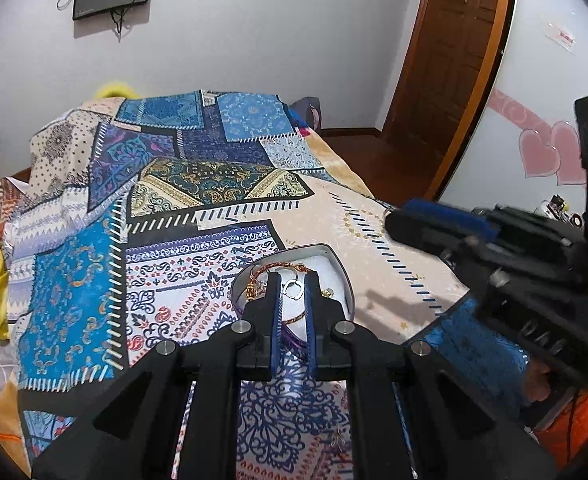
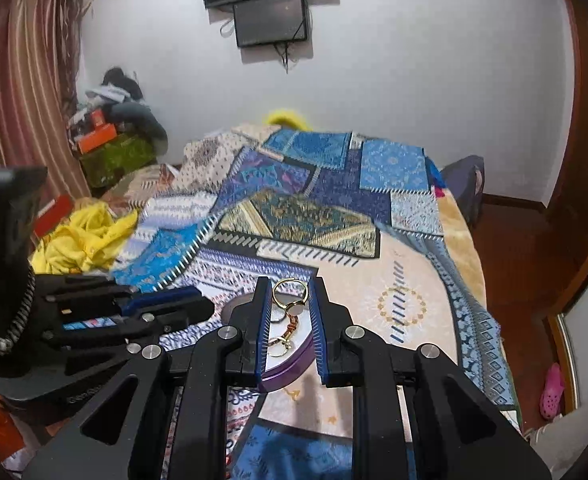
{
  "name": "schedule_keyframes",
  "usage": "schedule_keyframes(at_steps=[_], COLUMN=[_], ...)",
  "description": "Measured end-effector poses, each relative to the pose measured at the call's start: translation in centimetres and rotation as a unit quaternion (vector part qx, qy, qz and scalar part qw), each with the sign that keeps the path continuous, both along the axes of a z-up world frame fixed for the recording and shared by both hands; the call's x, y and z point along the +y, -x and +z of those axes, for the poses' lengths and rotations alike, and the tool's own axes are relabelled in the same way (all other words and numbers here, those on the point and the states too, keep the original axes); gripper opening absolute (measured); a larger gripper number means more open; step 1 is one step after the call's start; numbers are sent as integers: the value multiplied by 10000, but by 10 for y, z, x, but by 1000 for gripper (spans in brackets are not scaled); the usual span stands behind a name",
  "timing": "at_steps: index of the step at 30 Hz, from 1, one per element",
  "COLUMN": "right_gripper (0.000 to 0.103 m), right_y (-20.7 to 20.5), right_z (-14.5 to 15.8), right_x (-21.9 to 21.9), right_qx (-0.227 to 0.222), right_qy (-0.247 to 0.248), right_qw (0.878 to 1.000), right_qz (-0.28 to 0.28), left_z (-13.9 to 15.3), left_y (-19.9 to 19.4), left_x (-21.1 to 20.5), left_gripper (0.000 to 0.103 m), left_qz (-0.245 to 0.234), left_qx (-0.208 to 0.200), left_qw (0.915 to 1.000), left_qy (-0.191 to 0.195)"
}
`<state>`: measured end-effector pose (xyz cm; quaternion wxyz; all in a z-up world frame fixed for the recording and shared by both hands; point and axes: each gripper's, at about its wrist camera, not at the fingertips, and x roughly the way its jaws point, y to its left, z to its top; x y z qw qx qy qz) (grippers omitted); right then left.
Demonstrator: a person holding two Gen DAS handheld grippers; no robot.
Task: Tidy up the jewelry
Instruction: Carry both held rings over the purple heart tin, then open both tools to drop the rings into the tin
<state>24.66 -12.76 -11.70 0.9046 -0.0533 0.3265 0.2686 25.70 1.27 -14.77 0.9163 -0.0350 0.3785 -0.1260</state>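
Matt printed cloth is seen on the patchwork quilt (image 1: 197, 240) covering the bed, soft and slightly creased. The heart-shaped jewelry box (image 1: 344, 276) is given a smooth glossy purple wall, a shiny metal-looking rim and a white fabric lining; a polished gold ring (image 2: 287, 294) and a bright silver ring (image 1: 294, 290) are shown as glossy metal. Both the left gripper (image 1: 294, 280) and right gripper (image 2: 289, 286) are made of matt black plastic with ribbed blue pads (image 2: 317, 320) and brushed metal pins, and the door (image 1: 450, 60) is seen as varnished brown wood.

No text could be read anywhere; the white sticker (image 1: 558, 35) on the wall at two o'clock bore red marks too blurred to make out.
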Motion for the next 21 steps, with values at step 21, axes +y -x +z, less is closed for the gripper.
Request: schedule_keyframes(at_steps=[21], right_gripper=[17], right_y=[-40], right_z=[-35], right_x=[0], right_qx=[1060], right_qy=[-87], right_qw=[9943], right_qz=[86], left_z=[-40], left_y=[-31], left_x=[-10], left_gripper=[9], left_qz=[-311], left_qx=[554], left_qw=[9980], left_qy=[-9])
